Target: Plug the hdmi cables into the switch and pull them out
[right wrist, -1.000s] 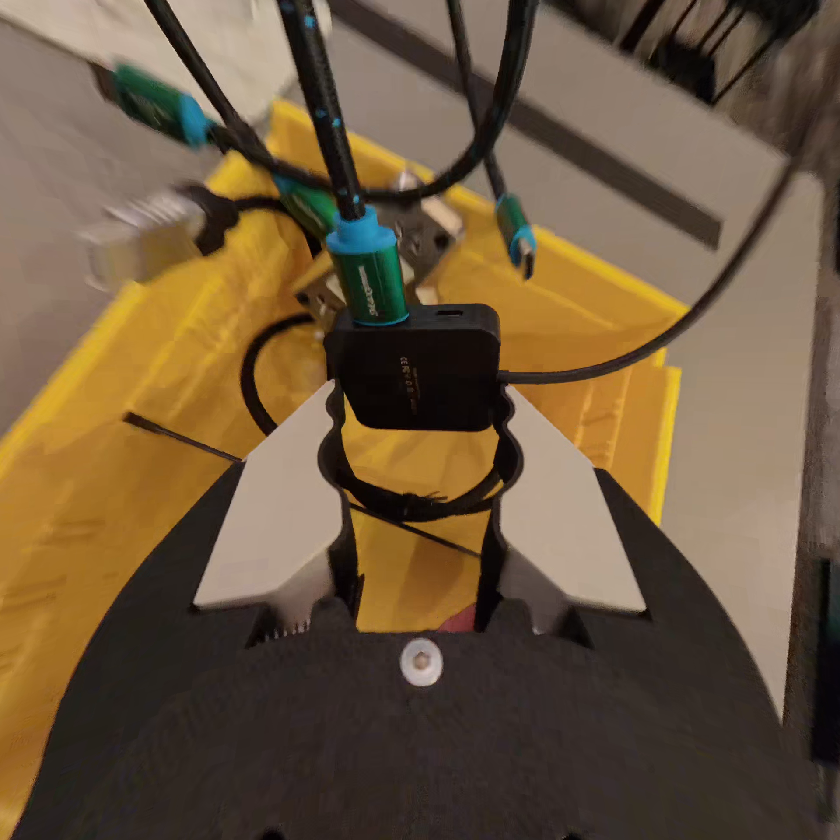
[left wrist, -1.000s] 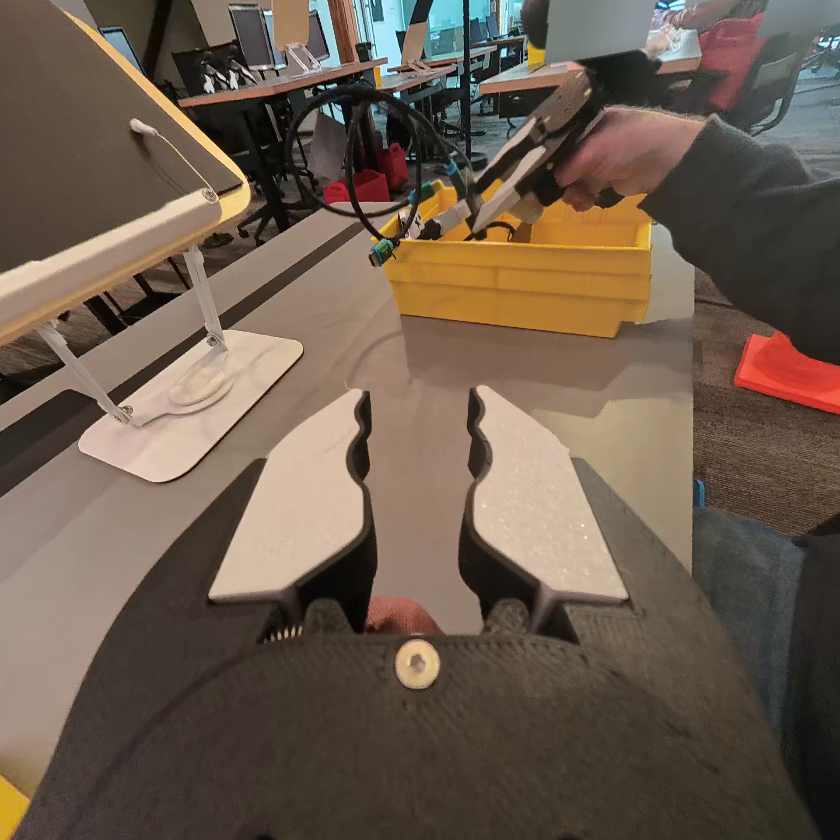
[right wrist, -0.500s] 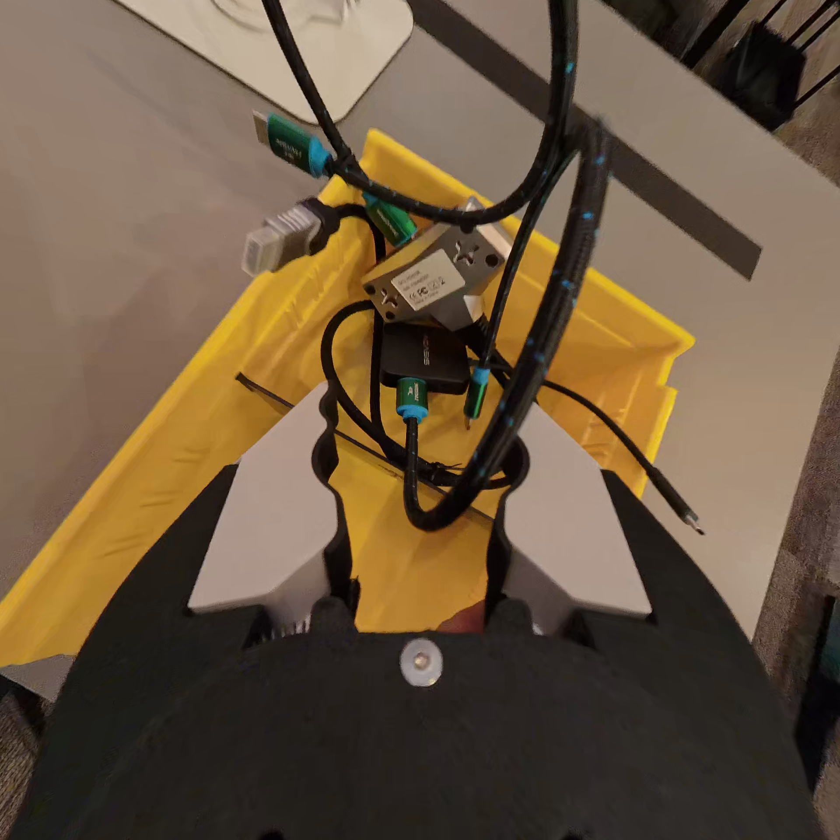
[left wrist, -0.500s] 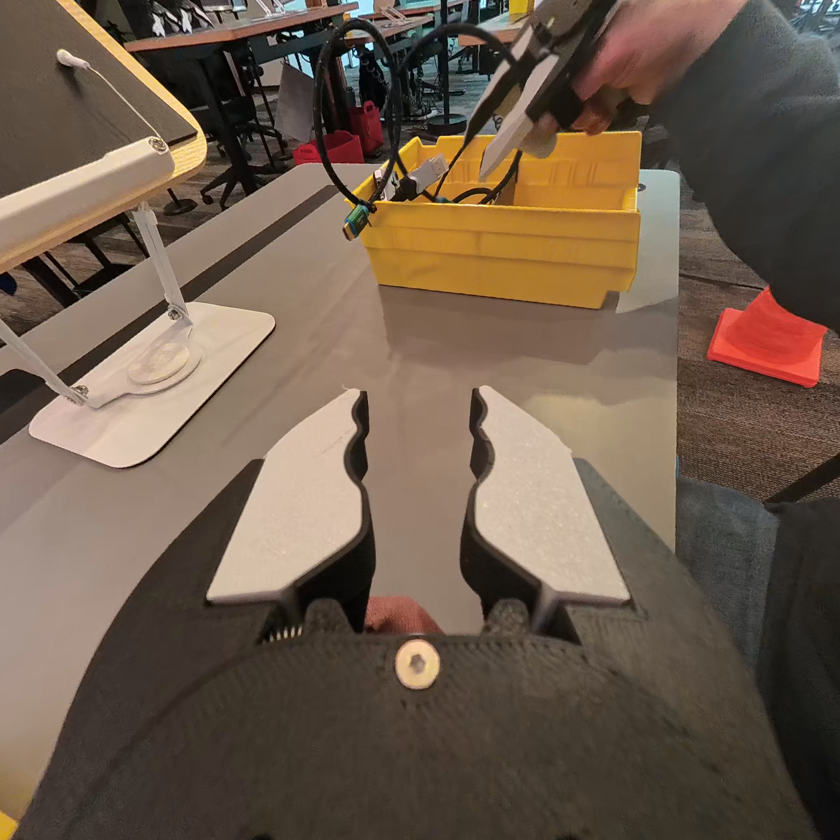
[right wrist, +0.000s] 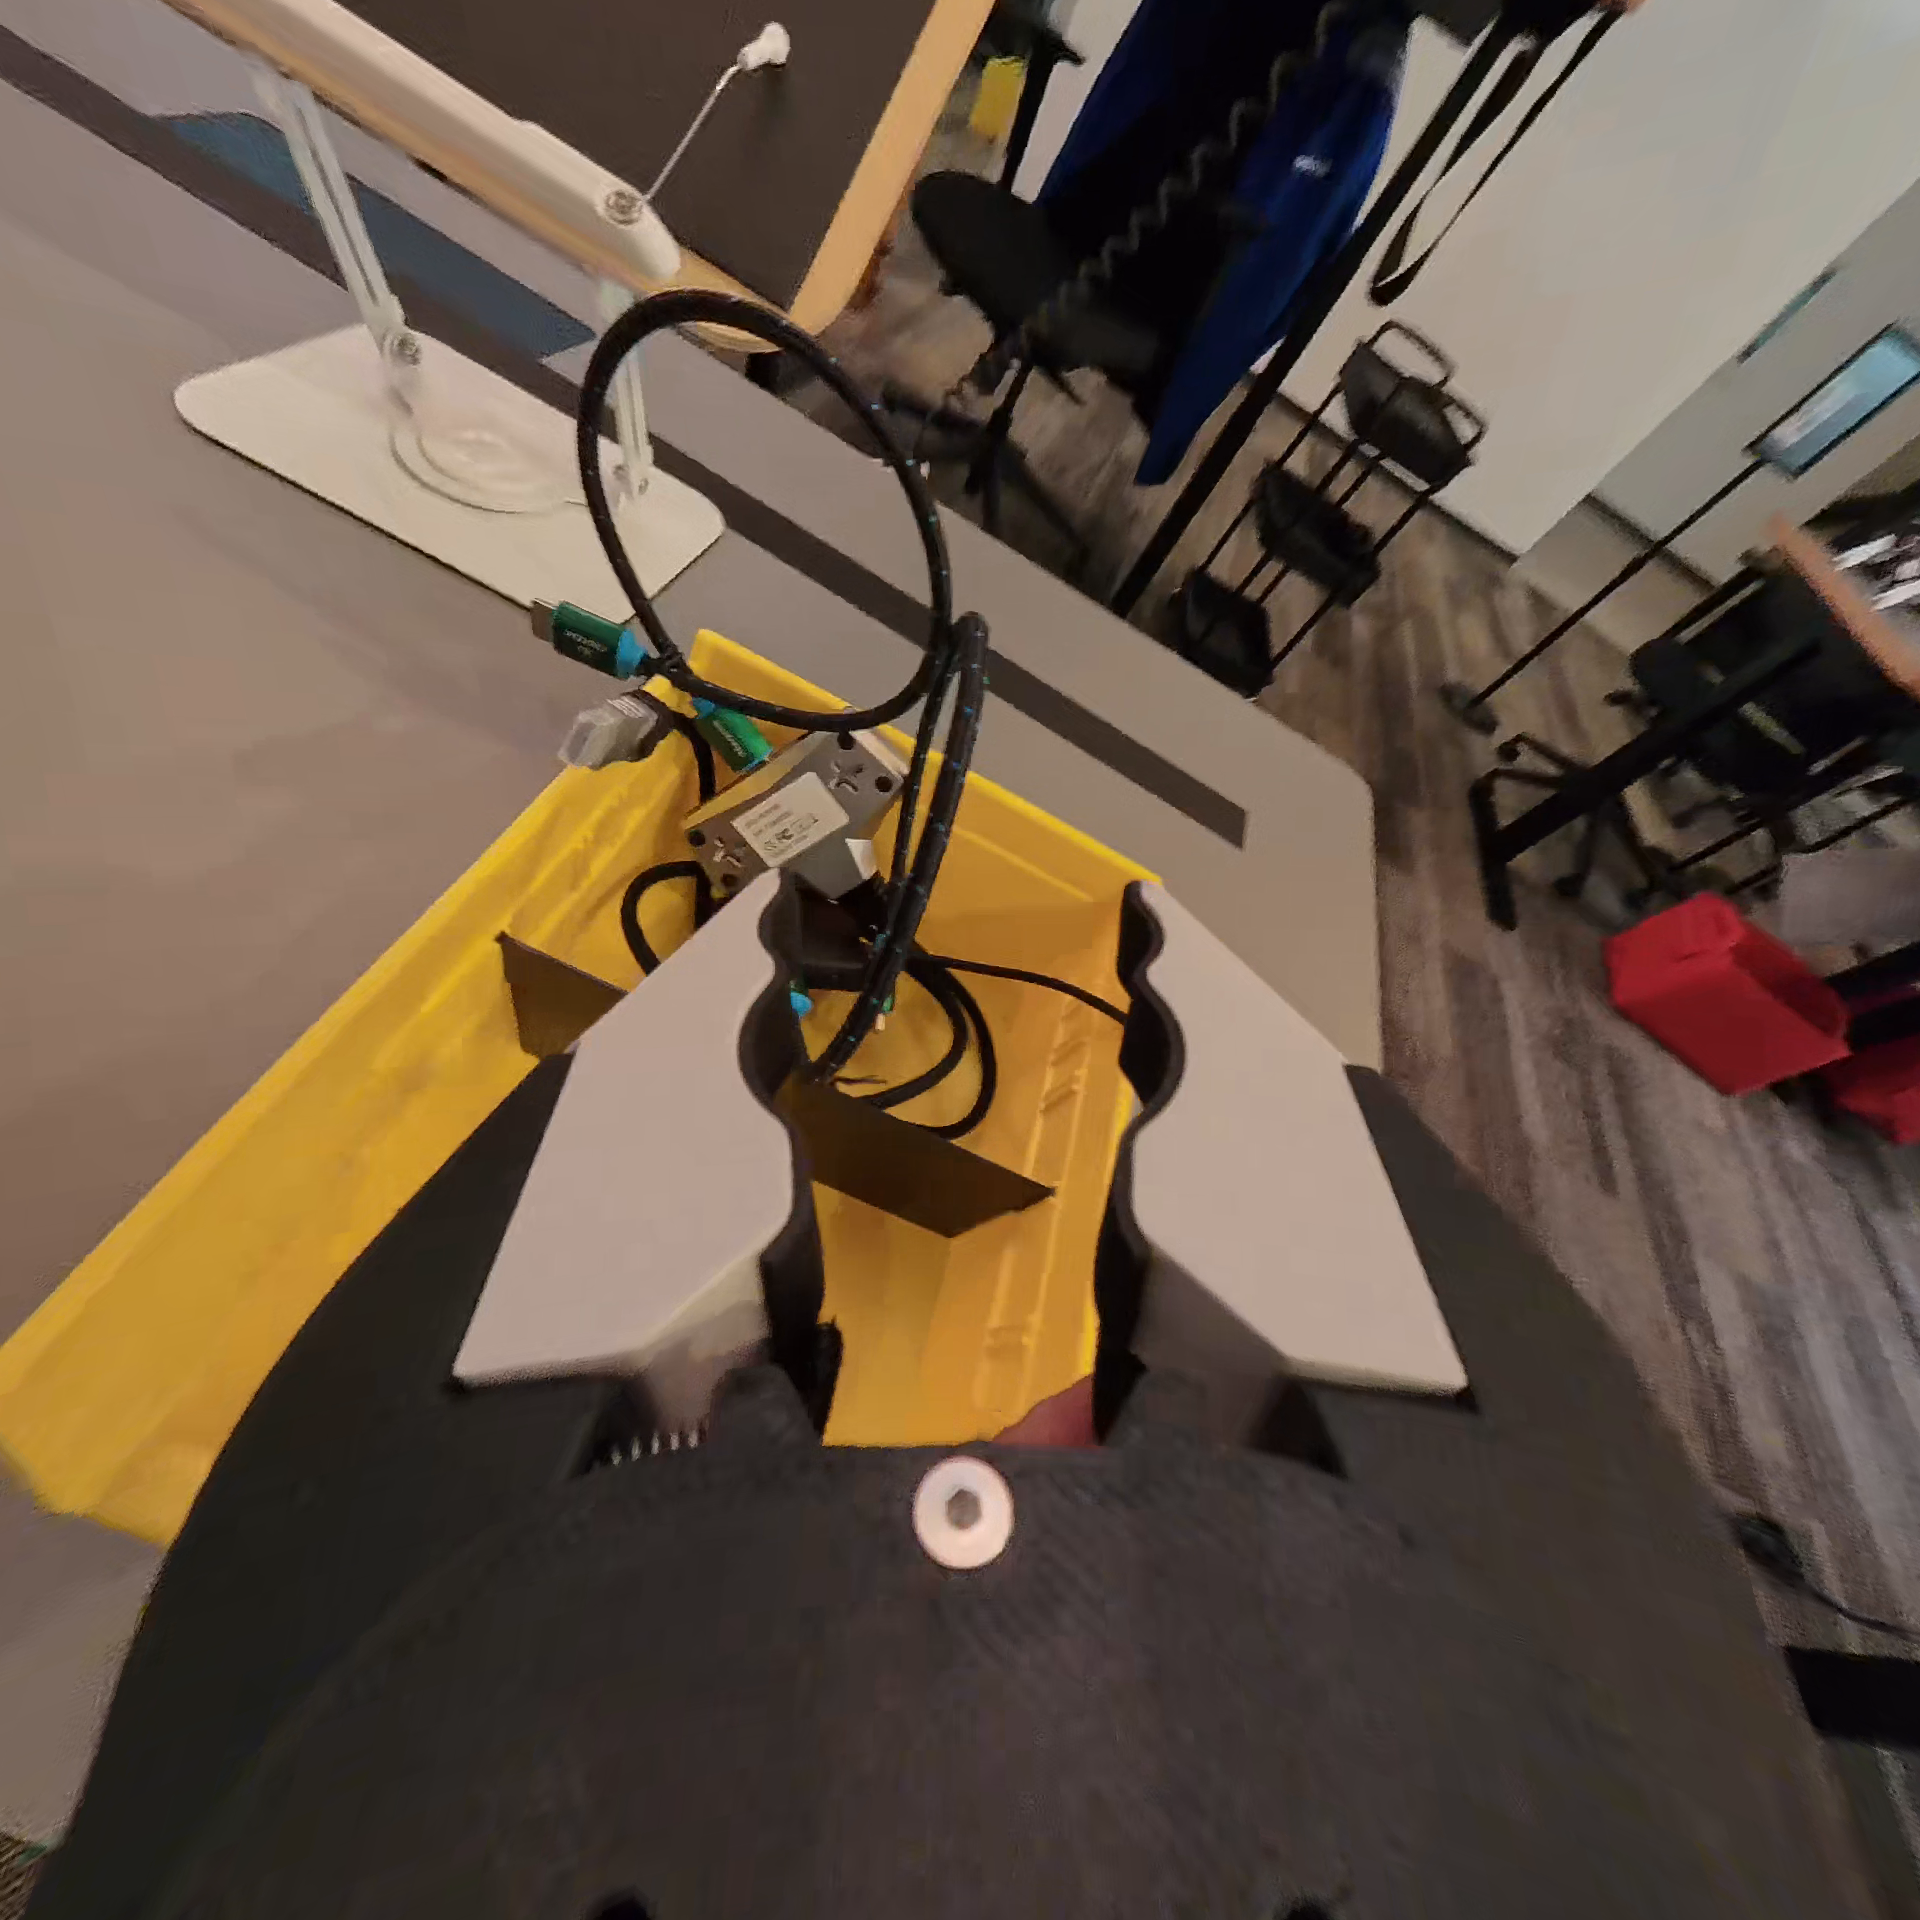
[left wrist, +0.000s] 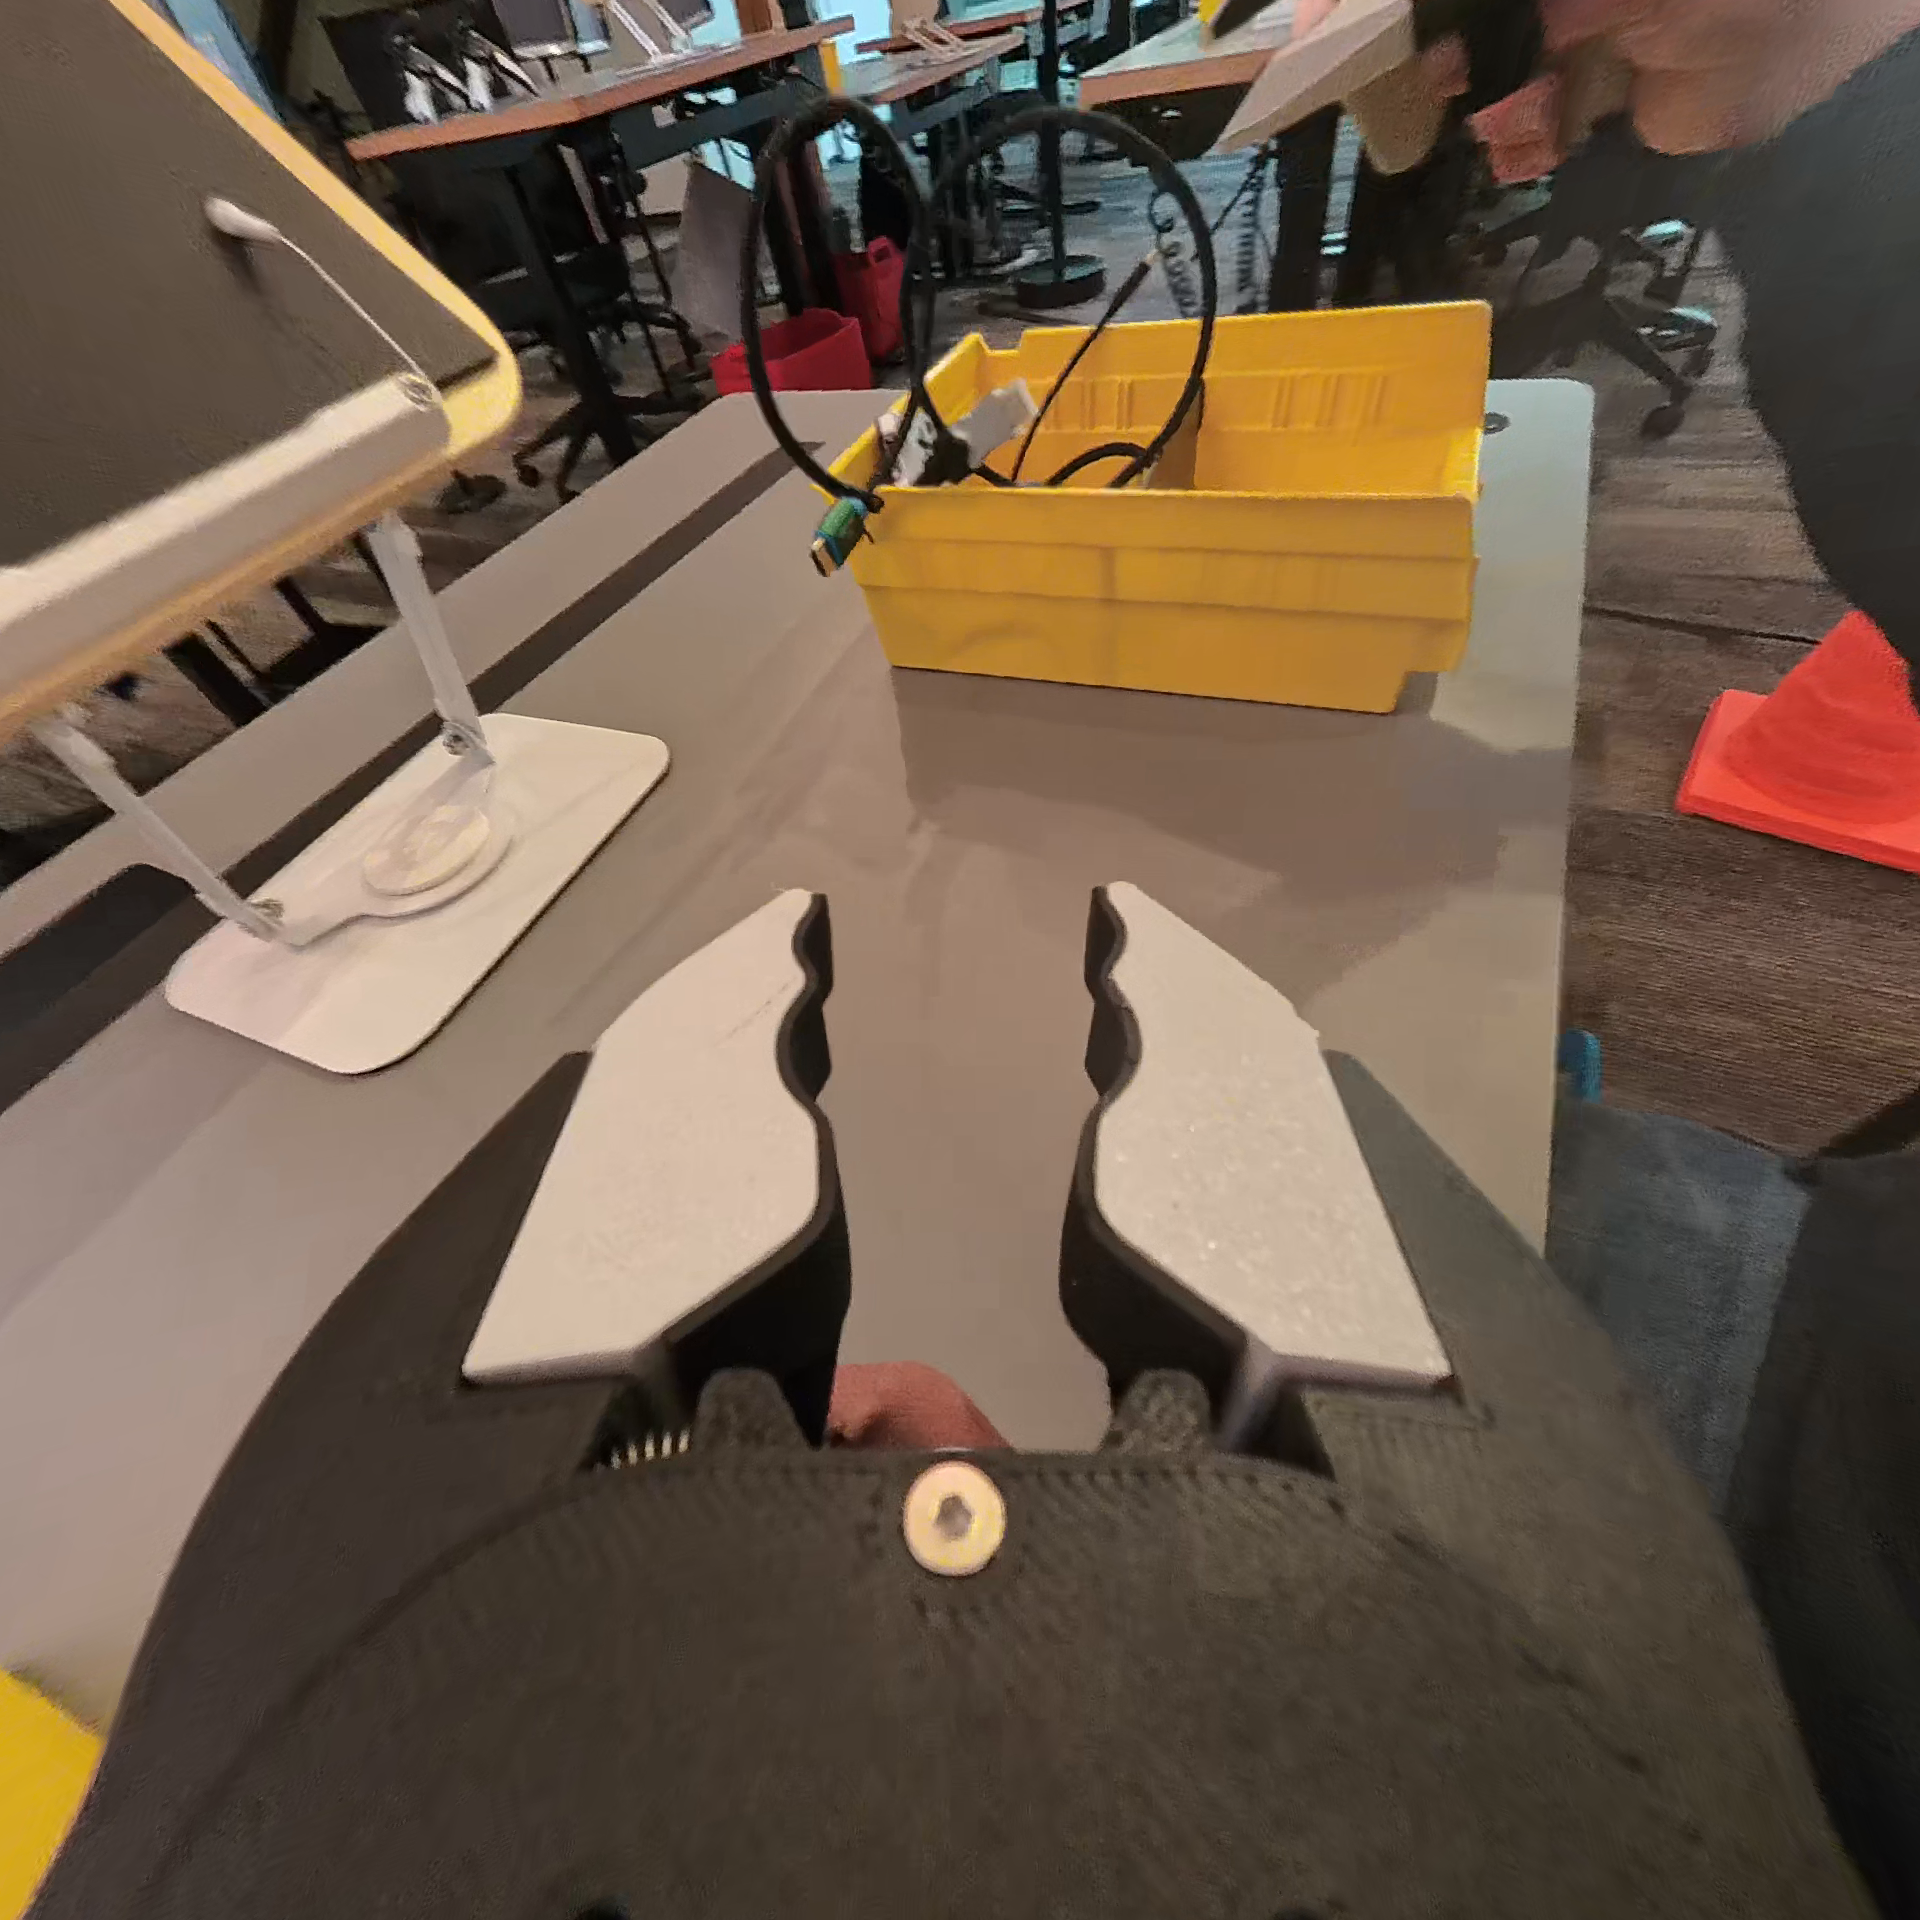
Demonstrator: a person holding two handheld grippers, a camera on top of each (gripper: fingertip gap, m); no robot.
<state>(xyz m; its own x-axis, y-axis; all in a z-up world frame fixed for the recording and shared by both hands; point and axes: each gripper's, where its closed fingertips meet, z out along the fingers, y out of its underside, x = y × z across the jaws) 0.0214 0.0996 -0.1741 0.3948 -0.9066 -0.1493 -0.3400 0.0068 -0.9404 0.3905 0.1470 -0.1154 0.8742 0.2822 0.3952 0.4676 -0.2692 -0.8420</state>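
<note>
So the right gripper (right wrist: 951, 925) hangs above the yellow bin (right wrist: 312, 1049), jaws spread wide, gripping nothing. The grey switch (right wrist: 795, 821) sits in the bin amid looped HDMI cables (right wrist: 769, 499), probably plugged in. The left gripper (left wrist: 956, 935) gapes empty over the table (left wrist: 1195, 831).

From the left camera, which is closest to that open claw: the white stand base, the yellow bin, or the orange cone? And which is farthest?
Measured from the left claw, which is open over the grey table:
1. White stand base, nearest, on the table to its left.
2. Yellow bin, straight ahead at the table's far end, cables inside.
3. Orange cone, off the table on the floor to the right; roughly as far as the bin, too close to call.
</note>
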